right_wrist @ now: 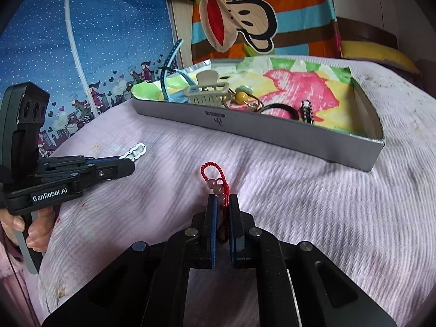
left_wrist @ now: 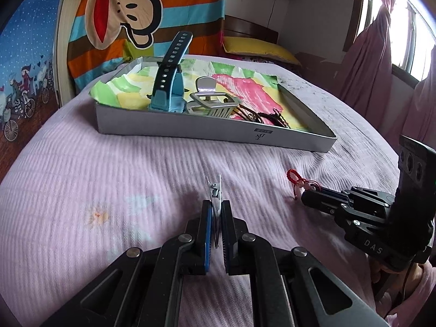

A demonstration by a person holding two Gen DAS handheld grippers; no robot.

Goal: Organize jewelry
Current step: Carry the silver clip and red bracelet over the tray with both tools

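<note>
My left gripper (left_wrist: 216, 207) is shut on a small silver hair clip (left_wrist: 215, 189), held just above the pink bedspread; it also shows in the right wrist view (right_wrist: 135, 151). My right gripper (right_wrist: 223, 200) is shut on a red cord bracelet with pink beads (right_wrist: 215, 178), which also shows in the left wrist view (left_wrist: 299, 181). A shallow grey box (left_wrist: 207, 129) ahead is lined with colourful paper and holds a blue watch (left_wrist: 169, 81), a grey claw clip (left_wrist: 211, 103) and dark bracelets (left_wrist: 272, 118).
The box (right_wrist: 272, 133) lies on a pink ribbed bedspread (left_wrist: 109, 177). A striped monkey-print cloth (left_wrist: 130, 19) and a yellow pillow (left_wrist: 259, 47) are behind it. A pink curtain (left_wrist: 365, 62) hangs at the right by a window.
</note>
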